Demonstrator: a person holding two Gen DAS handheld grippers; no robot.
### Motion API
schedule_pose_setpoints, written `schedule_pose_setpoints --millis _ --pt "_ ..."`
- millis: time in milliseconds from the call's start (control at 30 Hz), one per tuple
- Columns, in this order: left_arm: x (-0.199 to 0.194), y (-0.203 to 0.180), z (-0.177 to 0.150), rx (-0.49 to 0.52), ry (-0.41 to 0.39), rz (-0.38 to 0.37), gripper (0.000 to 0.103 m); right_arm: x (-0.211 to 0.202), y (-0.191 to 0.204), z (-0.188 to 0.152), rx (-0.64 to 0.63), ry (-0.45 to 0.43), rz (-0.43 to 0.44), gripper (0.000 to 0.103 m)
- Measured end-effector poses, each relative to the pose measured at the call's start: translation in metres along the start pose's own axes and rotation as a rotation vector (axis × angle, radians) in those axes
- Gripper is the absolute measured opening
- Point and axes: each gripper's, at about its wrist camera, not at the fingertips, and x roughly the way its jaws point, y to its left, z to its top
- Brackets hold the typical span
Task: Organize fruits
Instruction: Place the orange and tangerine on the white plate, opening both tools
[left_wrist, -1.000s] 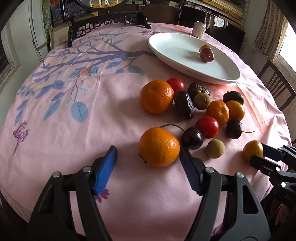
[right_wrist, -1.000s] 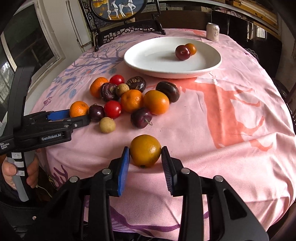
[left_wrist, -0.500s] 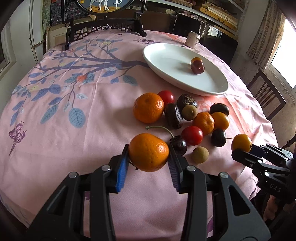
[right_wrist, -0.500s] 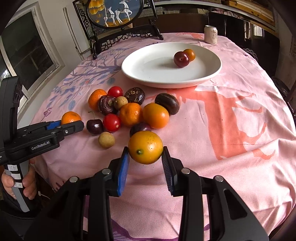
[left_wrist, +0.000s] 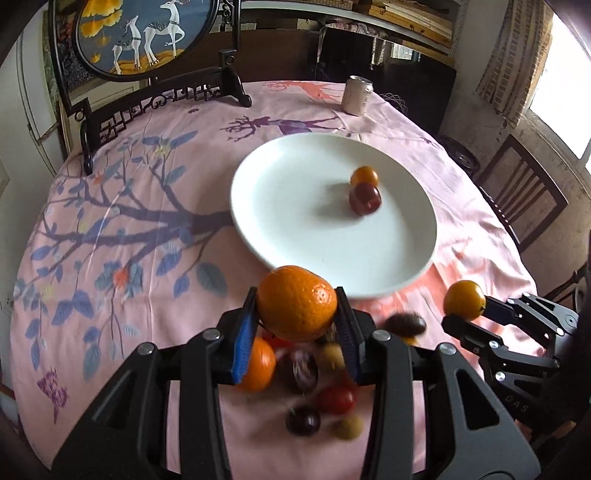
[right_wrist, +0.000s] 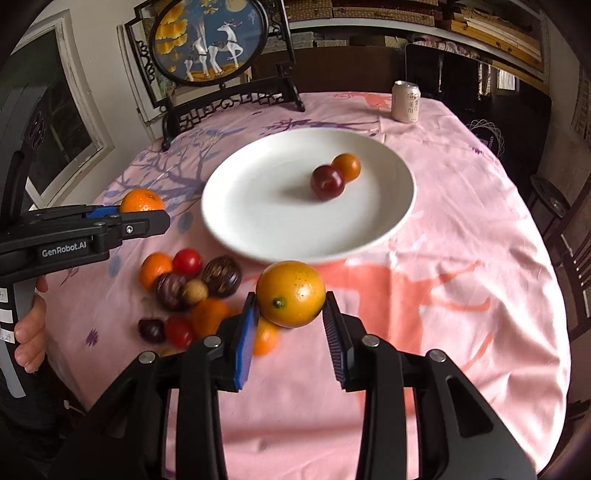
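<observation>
Above the pink-clothed table (right_wrist: 461, 258), the left tool (left_wrist: 297, 325) grips a mandarin (left_wrist: 297, 302) and the right tool (right_wrist: 290, 319) an orange (right_wrist: 290, 293), near the white plate's (right_wrist: 236, 221) edge. Released too early, either fruit could roll off the rim.

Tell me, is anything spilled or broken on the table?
No, nothing stands out. The white plate sits flat with two small fruits on it, the drink can stands upright, and the loose fruit pile lies unsquashed on the pink tablecloth.
</observation>
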Motion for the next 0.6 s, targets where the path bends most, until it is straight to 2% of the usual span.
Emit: schedule_pose_setpoints --millis 100,200,333,467,500,533,567,600 --pt "0.035 -0.001 0.044 -0.042 0.022 0.013 0.040 0.025 -0.015 0.038 -0.002 0.001 -0.058 0.036" --pt "0.076 -0.001 0.073 -0.090 0.071 0.013 0.040 0.058 -0.032 0.061 0.018 0.046 -0.099 0.036" --pt "0.115 -0.002 0.092 -0.114 0.113 0.016 0.040 0.091 -0.052 0.080 0.034 0.092 -0.131 0.035" --pt "0.130 -0.003 0.104 -0.110 0.126 0.021 0.042 0.107 -0.059 0.092 0.030 0.104 -0.140 0.036" --pt "0.130 -0.003 0.108 -0.110 0.115 0.030 0.051 0.109 -0.060 0.093 0.030 0.102 -0.150 0.036" --pt "0.127 -0.003 0.111 -0.112 0.099 0.037 0.058 0.111 -0.061 0.095 0.034 0.098 -0.161 0.043" --pt "0.120 -0.001 0.113 -0.117 0.077 0.037 0.066 0.110 -0.061 0.096 0.037 0.094 -0.171 0.058" --pt "0.110 0.002 0.114 -0.123 0.052 0.030 0.066 0.106 -0.062 0.096 0.038 0.081 -0.178 0.059"
